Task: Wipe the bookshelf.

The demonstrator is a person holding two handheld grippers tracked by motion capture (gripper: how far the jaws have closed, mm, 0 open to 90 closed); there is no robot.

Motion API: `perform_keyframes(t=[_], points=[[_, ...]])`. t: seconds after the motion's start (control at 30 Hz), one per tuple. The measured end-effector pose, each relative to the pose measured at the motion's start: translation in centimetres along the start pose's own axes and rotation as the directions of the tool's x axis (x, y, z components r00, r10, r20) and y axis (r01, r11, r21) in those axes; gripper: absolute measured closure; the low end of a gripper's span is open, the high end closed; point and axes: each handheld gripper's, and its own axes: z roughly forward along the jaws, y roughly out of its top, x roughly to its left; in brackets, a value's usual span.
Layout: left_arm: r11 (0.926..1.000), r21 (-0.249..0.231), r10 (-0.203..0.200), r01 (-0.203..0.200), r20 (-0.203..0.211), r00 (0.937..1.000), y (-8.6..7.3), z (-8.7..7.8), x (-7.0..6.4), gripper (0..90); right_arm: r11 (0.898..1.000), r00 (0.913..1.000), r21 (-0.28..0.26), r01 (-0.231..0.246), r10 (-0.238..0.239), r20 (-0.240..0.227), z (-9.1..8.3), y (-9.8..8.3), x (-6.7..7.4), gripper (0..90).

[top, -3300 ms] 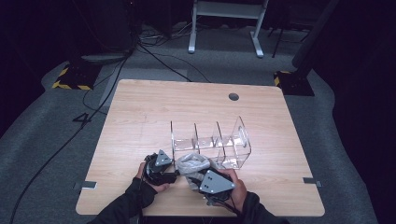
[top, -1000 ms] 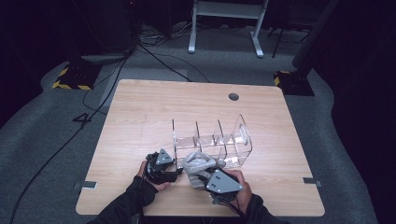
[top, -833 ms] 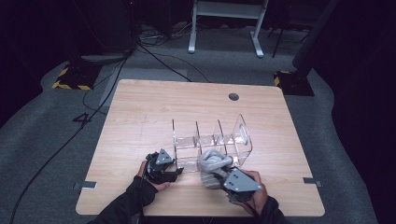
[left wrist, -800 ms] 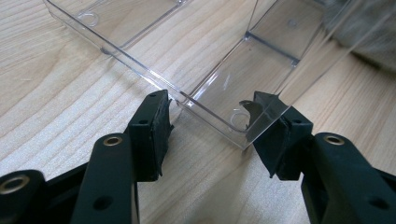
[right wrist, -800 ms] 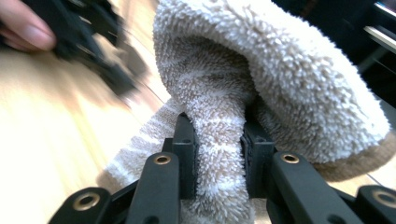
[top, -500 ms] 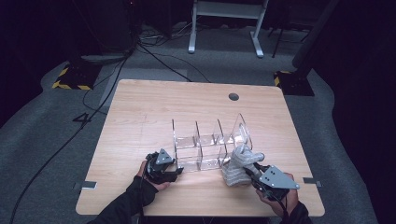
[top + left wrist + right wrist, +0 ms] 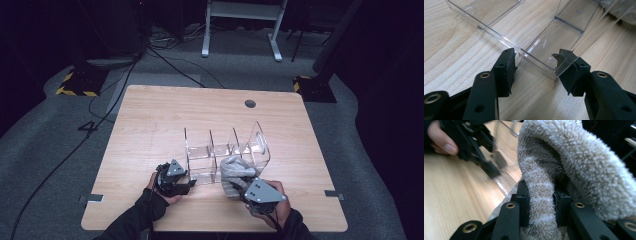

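- The clear plastic organizer [image 7: 222, 155] sits near the middle of the wooden table [image 7: 150, 115], a long box split by thin see-through walls into open compartments, with a taller rounded end wall on its right.
- The left gripper [image 7: 537, 68] is at the organizer's near left corner. Its black ribbed jaws stand on either side of that corner: the right jaw touches the clear wall, and the left jaw lies just beside it. Whether they squeeze it cannot be told.
- The right gripper [image 7: 541, 202] is clenched on a grey-beige sock [image 7: 574, 165], a fluffy, looped-pile fabric bunched into a soft lump. A fold of it is pinched between the two black pads.
- In the high view the sock [image 7: 236, 172] hangs at the organizer's near side, touching or just over its front edge, beside the right-hand compartments.
- The right gripper [image 7: 250, 187] carries a grey three-cornered plate, held just in front of the organizer.
- The table top is pale, straight-grained wood, smooth and matte.
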Motion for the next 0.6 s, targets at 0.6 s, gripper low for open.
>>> perform_keyframes(t=[0.6], points=[[1.0000, 0.000, 0.003, -0.003, 0.004, 1.0000, 0.0, 0.0, 0.0, 48.7, 0.999, 0.9982, -0.002, 0.039, -0.040, -0.046, 2.1, 1.2, 2.2, 71.4]])
